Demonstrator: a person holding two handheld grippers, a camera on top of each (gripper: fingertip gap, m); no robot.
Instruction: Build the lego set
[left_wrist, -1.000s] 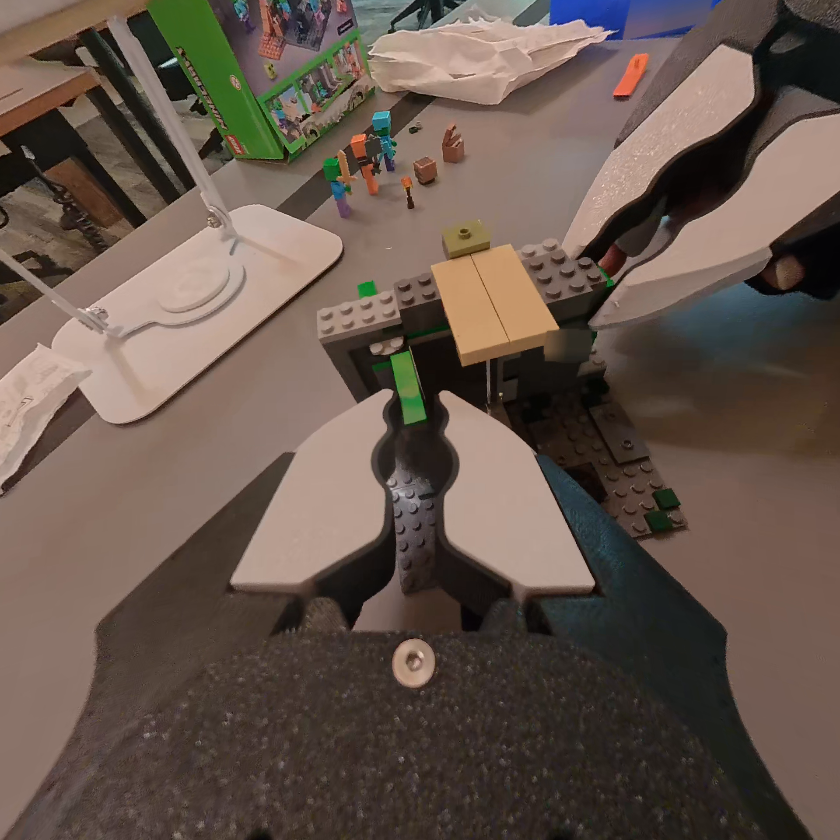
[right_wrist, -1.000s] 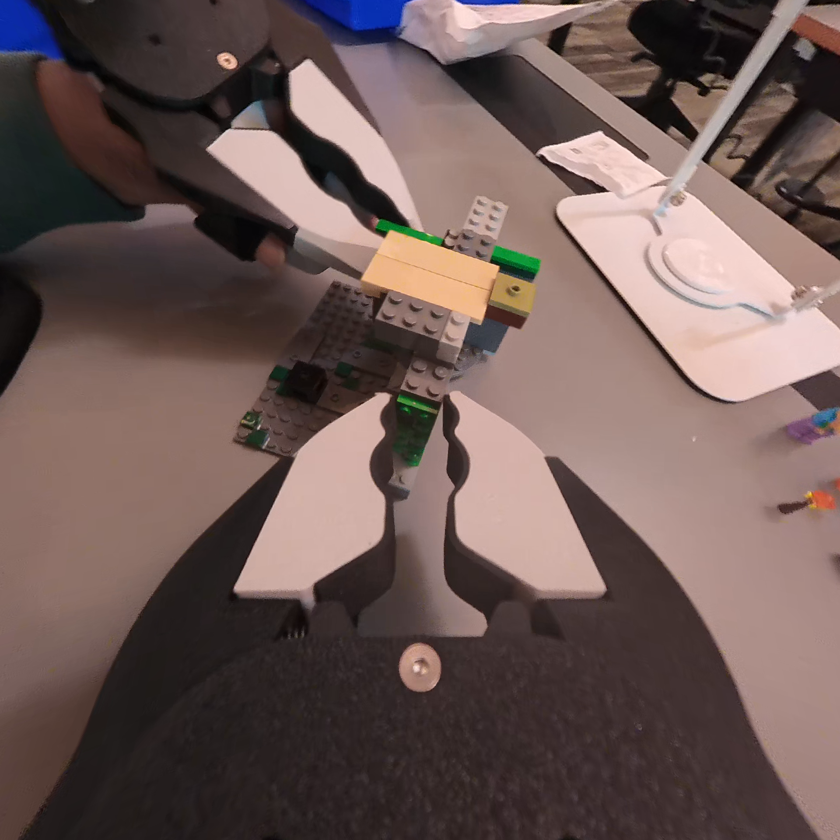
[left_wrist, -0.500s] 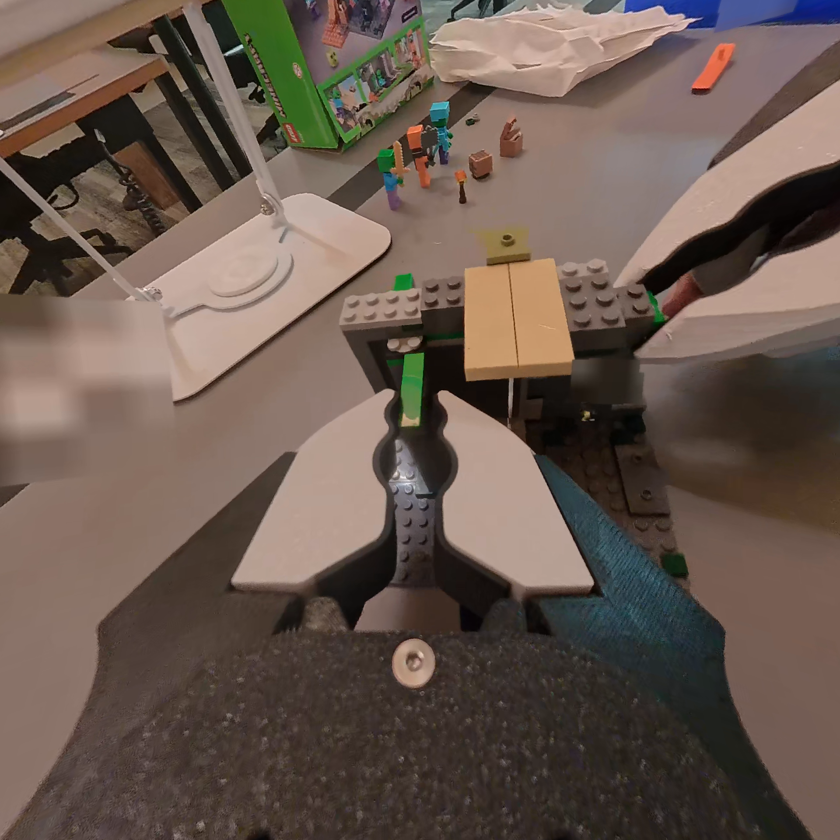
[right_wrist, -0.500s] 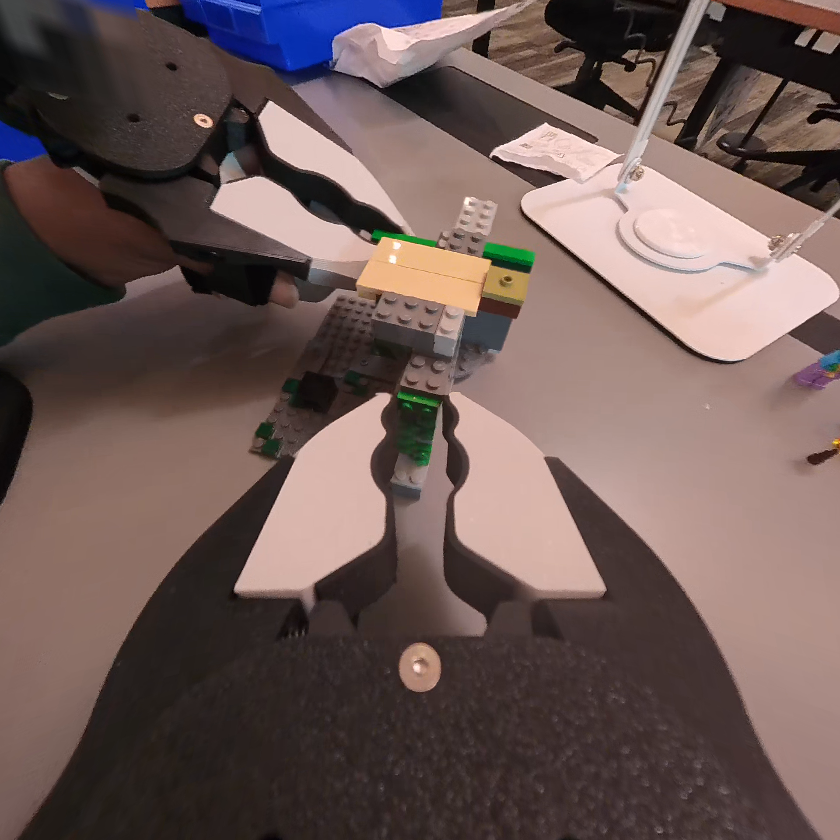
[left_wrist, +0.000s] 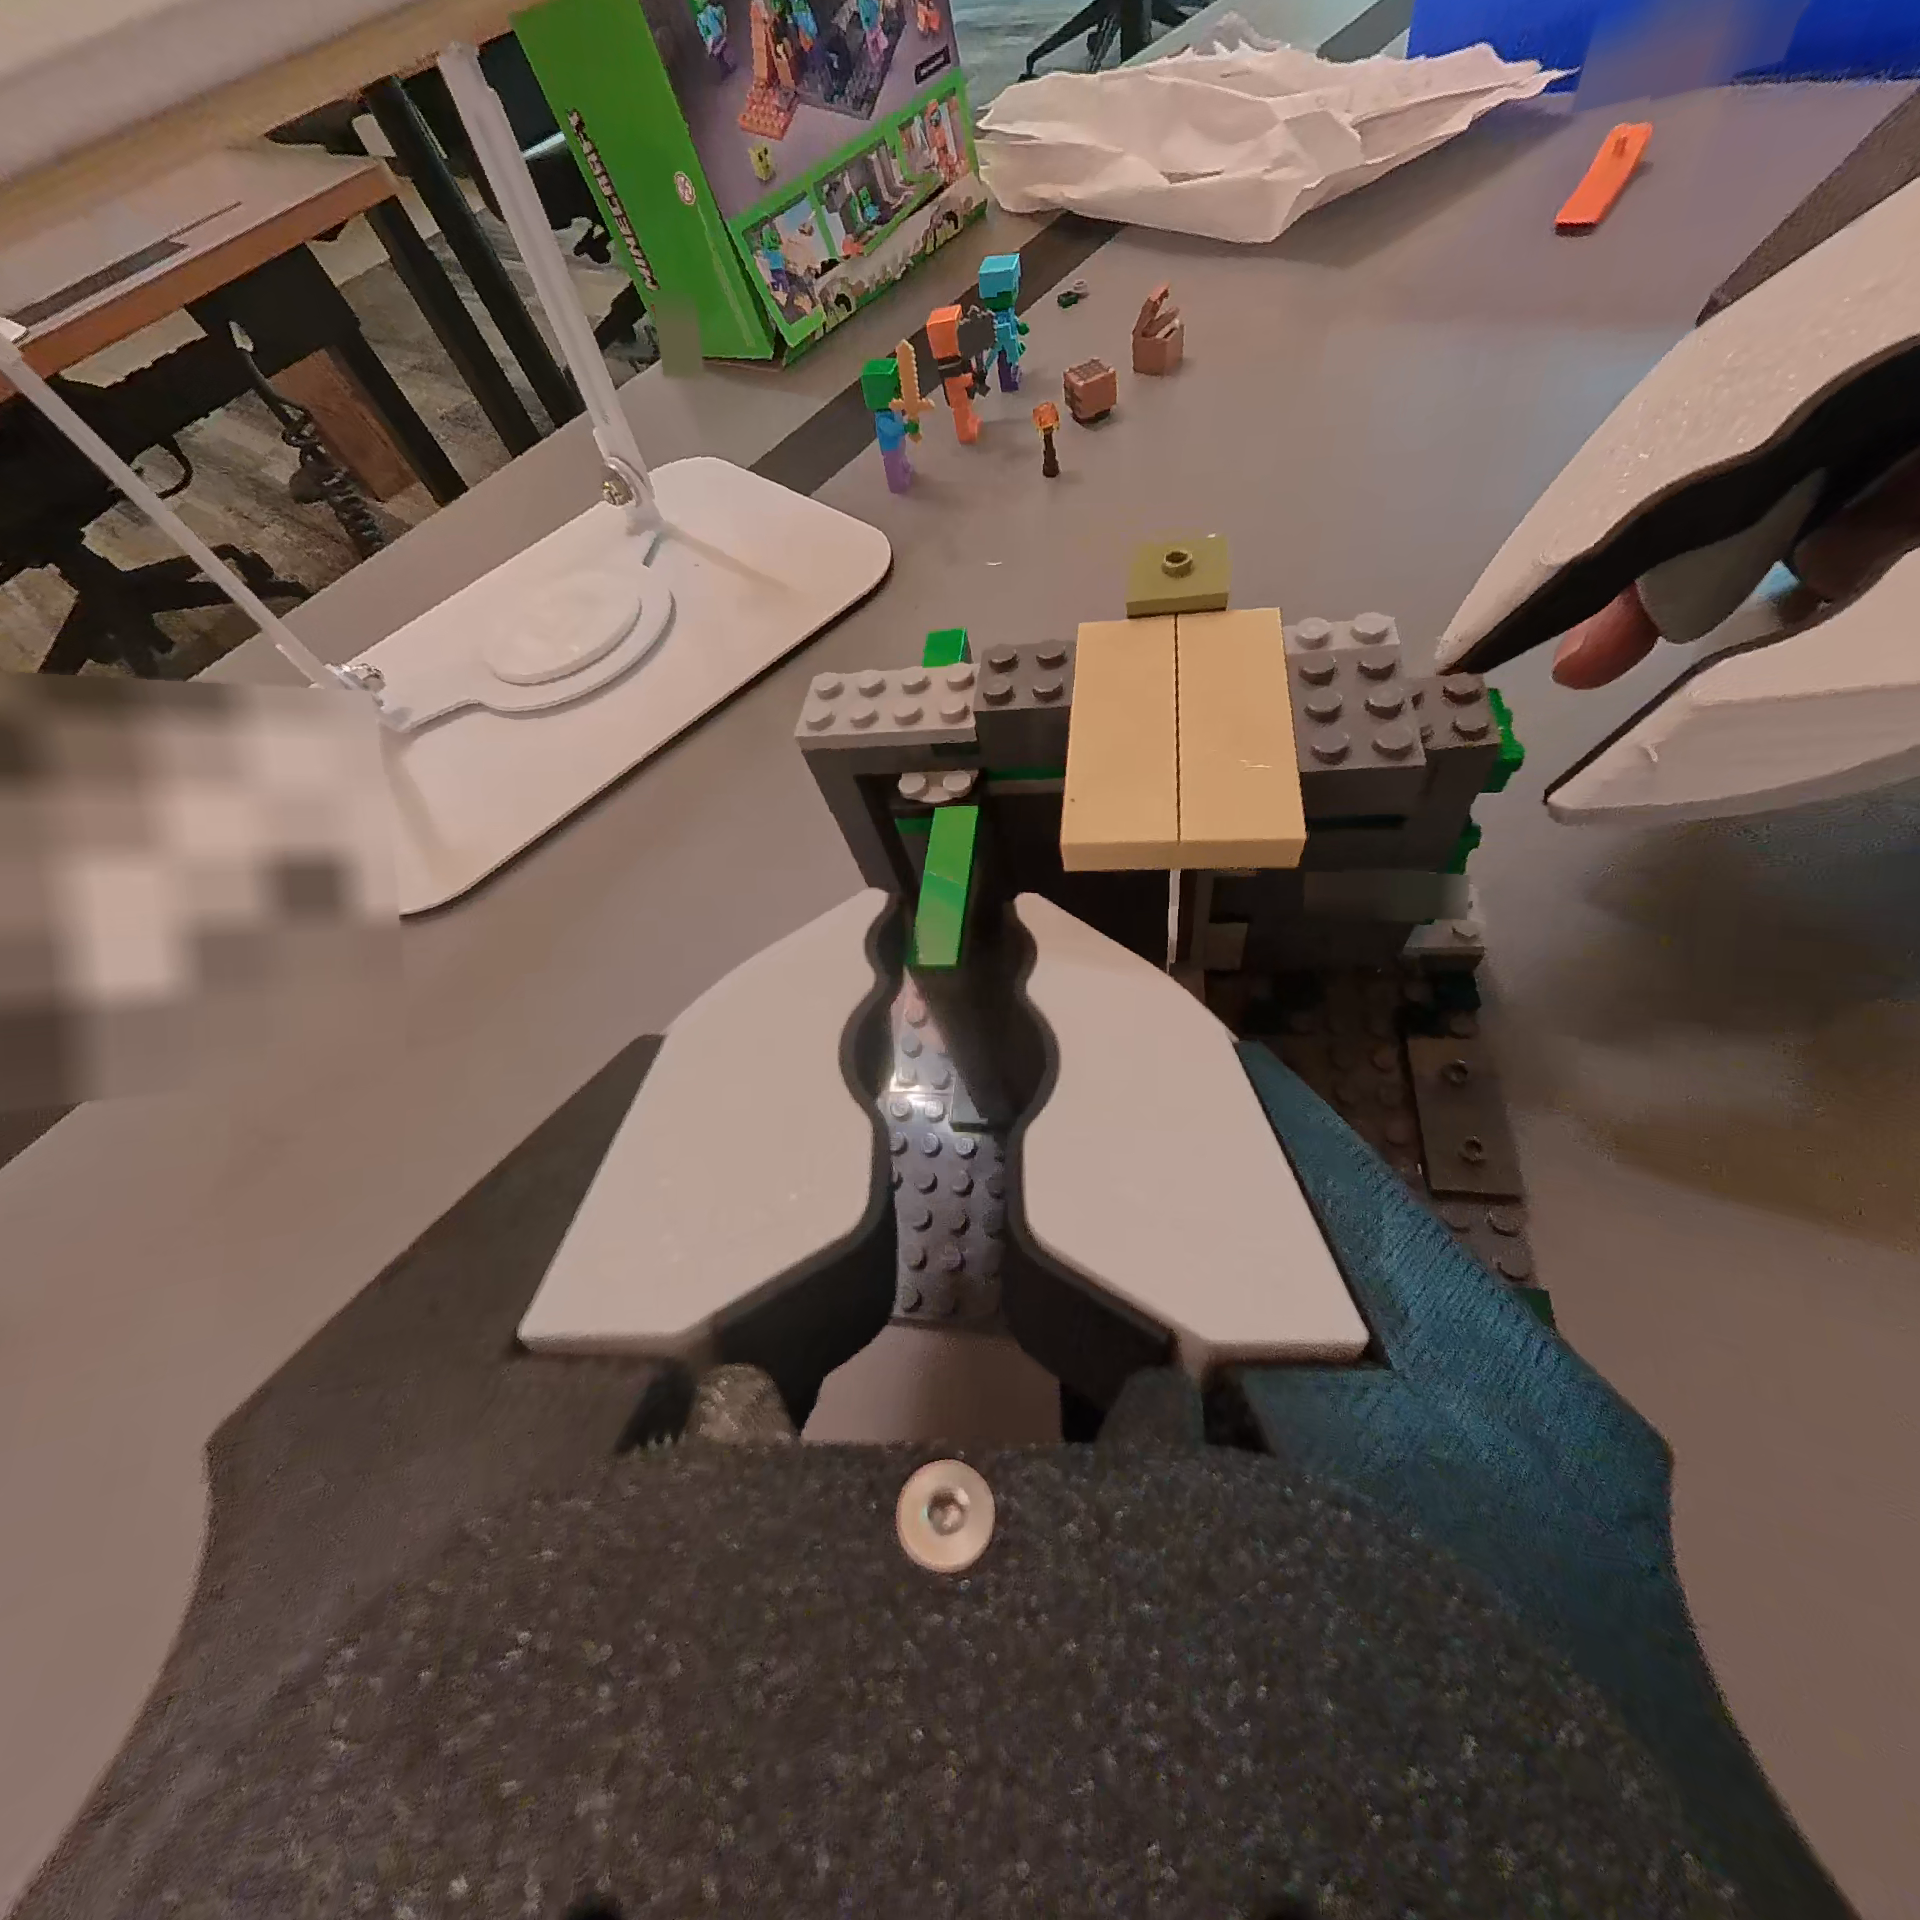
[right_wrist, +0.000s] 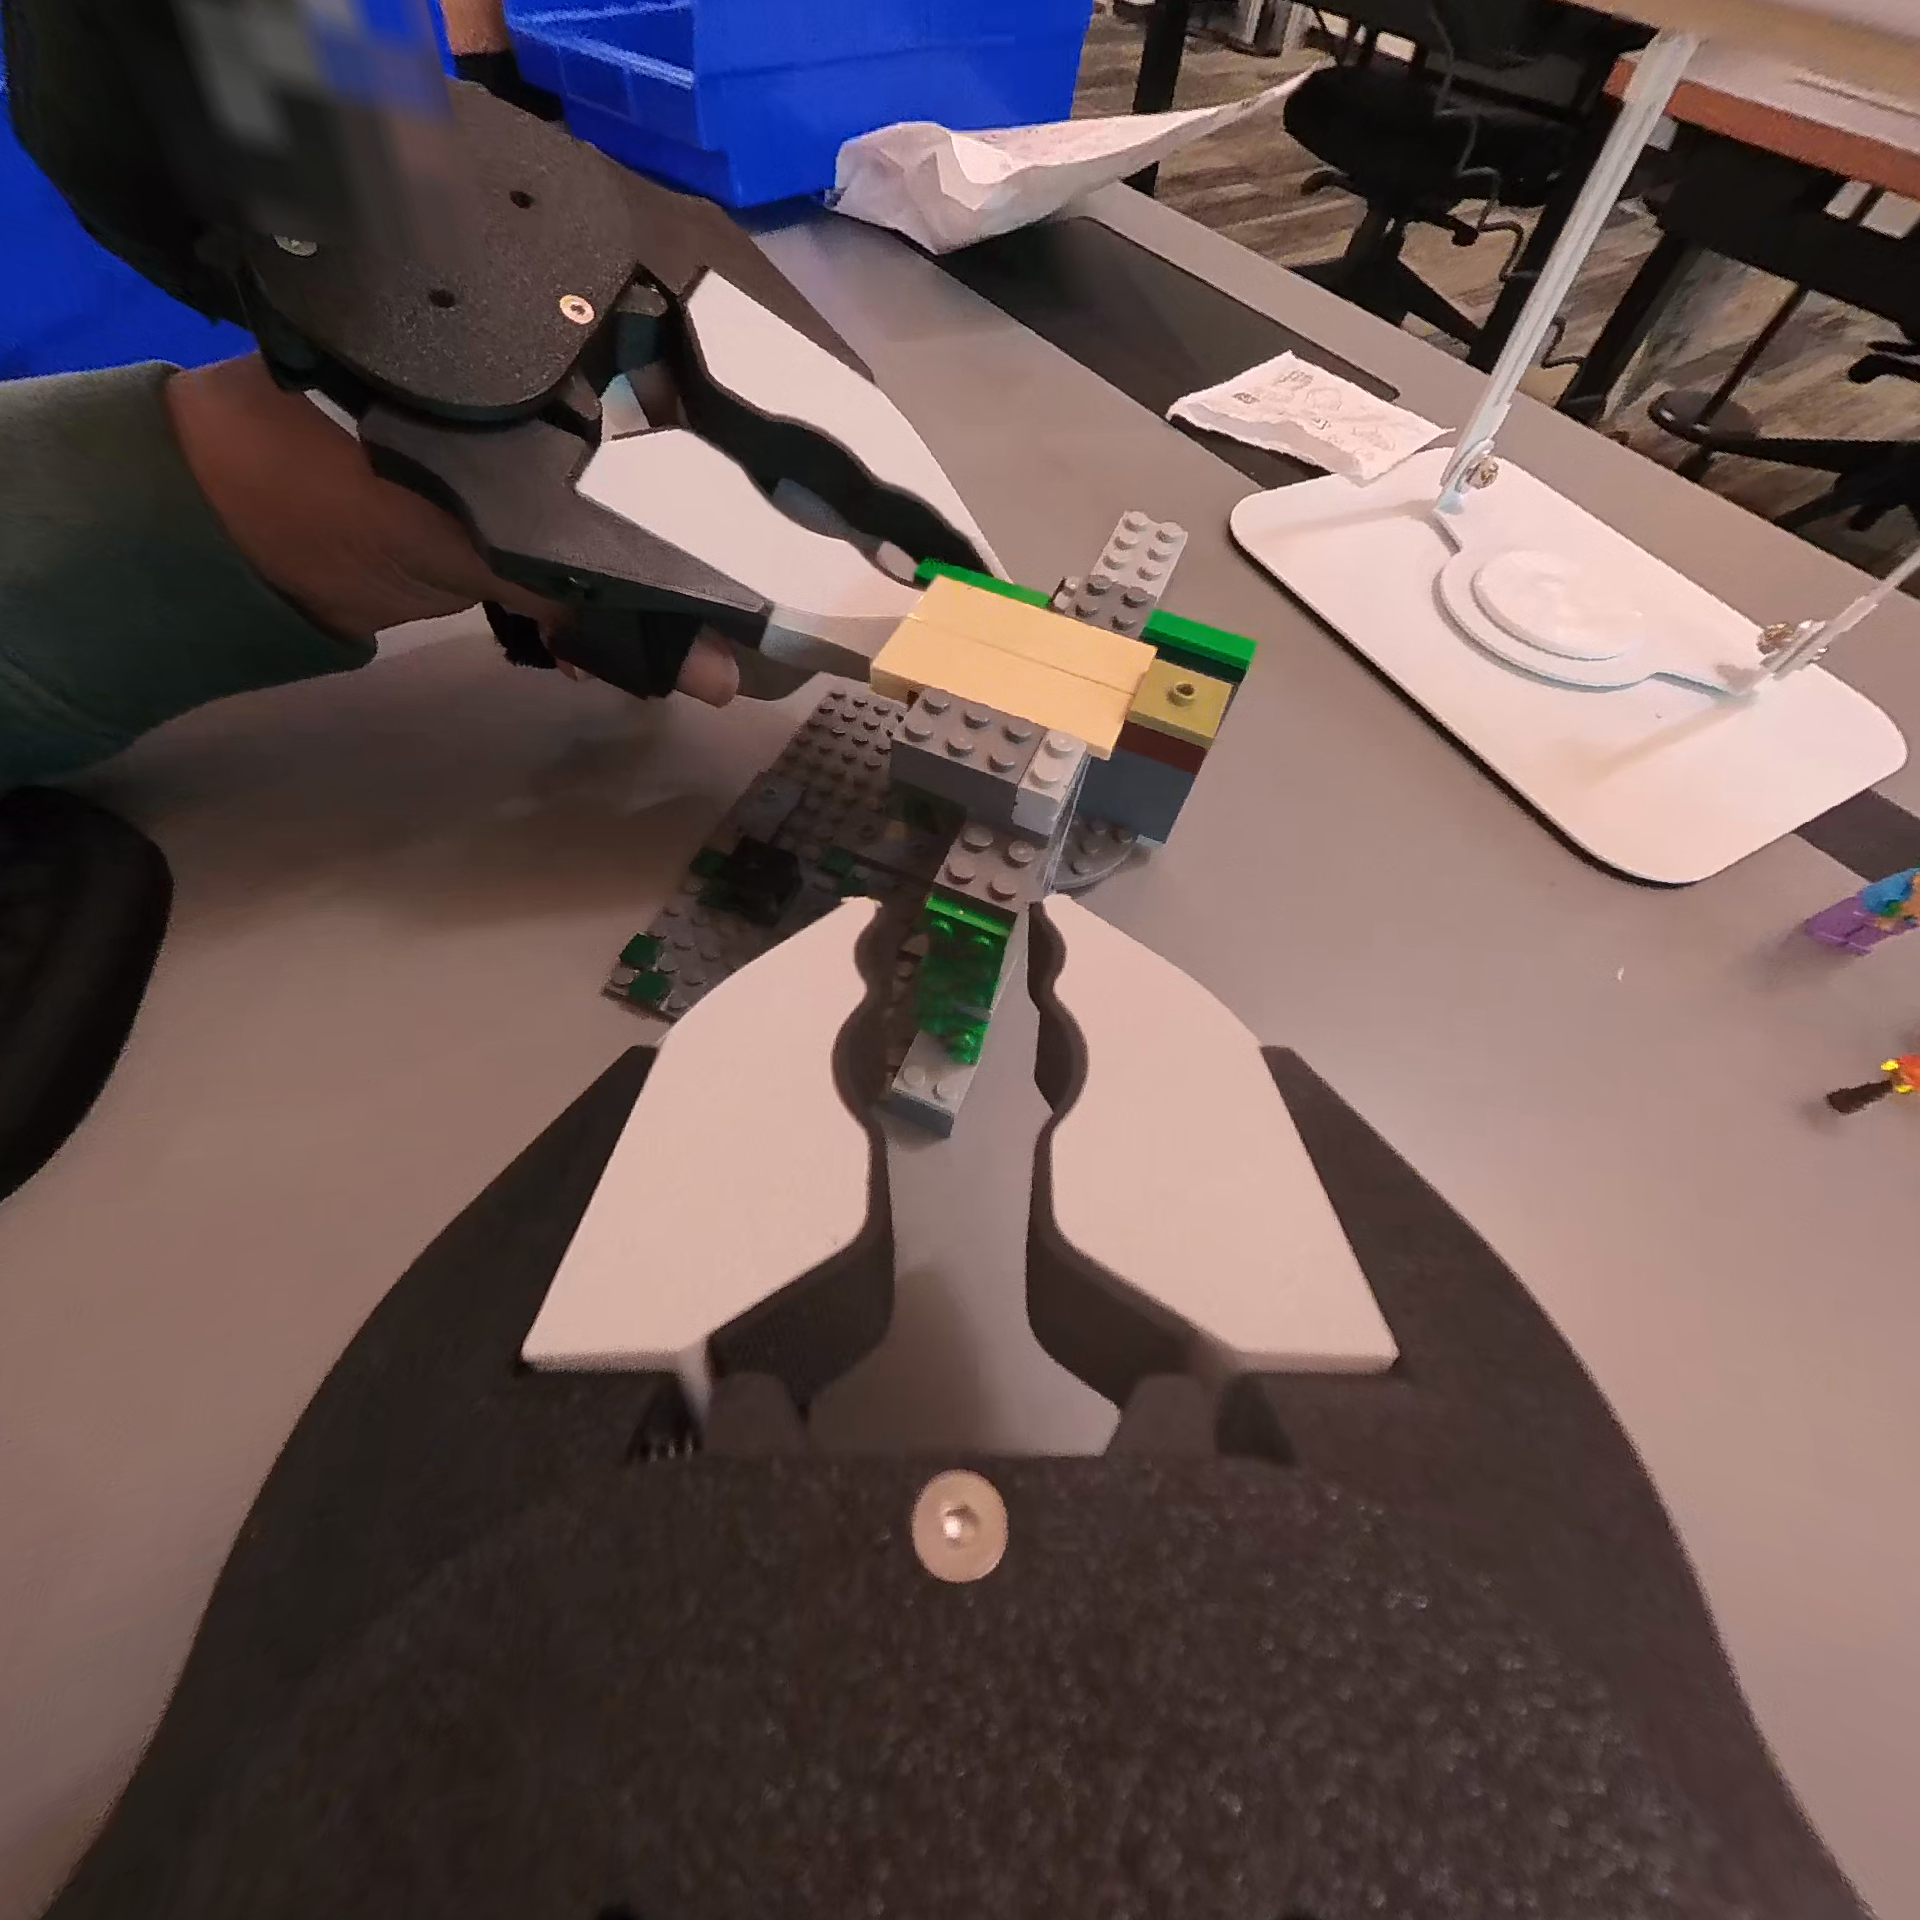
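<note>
The lego build (left_wrist: 1179, 748) is a grey wall topped by two tan tiles, on a dark grey baseplate (left_wrist: 1455, 1091); it also shows in the right wrist view (right_wrist: 1013, 665). My left gripper (left_wrist: 951, 904) is narrowly open at the front, with a hanging green tile (left_wrist: 945, 883) between its tips and a dark gap on each side. It also shows in the right wrist view (right_wrist: 914, 597). My right gripper (right_wrist: 954, 914) is narrowly open around a green and grey stepped end piece (right_wrist: 961, 987). In the left wrist view it (left_wrist: 1496, 732) sits at the wall's right end.
A white stand base (left_wrist: 623, 665) lies left of the build. Behind it are the green set box (left_wrist: 790, 177), minifigures (left_wrist: 951, 374), small brown pieces (left_wrist: 1091, 390), crumpled white paper (left_wrist: 1247, 114) and an orange tool (left_wrist: 1600, 177). A blue bin (right_wrist: 790, 83) stands at the table's far edge. About 9 cm separates my left fingertips from my right.
Both grippers' jaws have widened a little. In the left wrist view the right gripper's fingers have drawn slightly to the right, off the wall's end. The build has stayed put.
</note>
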